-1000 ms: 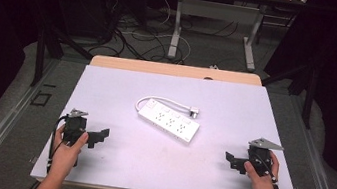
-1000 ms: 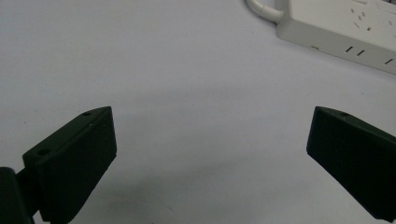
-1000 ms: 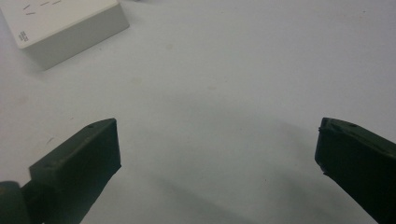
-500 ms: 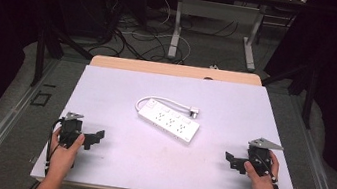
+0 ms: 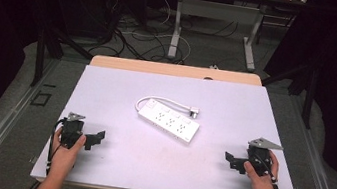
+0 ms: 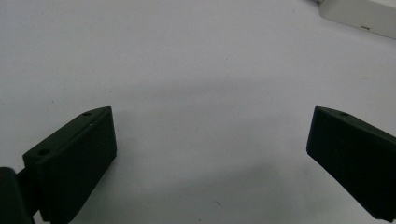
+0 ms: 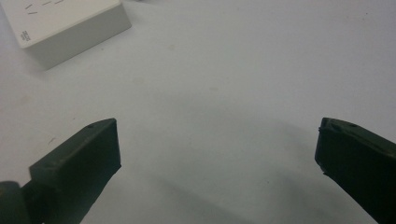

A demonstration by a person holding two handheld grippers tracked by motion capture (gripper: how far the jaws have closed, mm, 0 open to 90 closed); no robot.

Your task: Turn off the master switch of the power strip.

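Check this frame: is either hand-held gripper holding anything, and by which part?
Nothing is held. The left hand-held gripper and the right hand-held gripper both stand open over the bare table, well apart from the power strip.

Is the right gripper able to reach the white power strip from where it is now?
Probably yes. The right gripper is open, and only bare white table lies between it and the power strip; nothing stands in the way.

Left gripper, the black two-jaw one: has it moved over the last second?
Yes, slightly. The left gripper has drifted toward the near edge of the white table, away from the white power strip, which stayed put.
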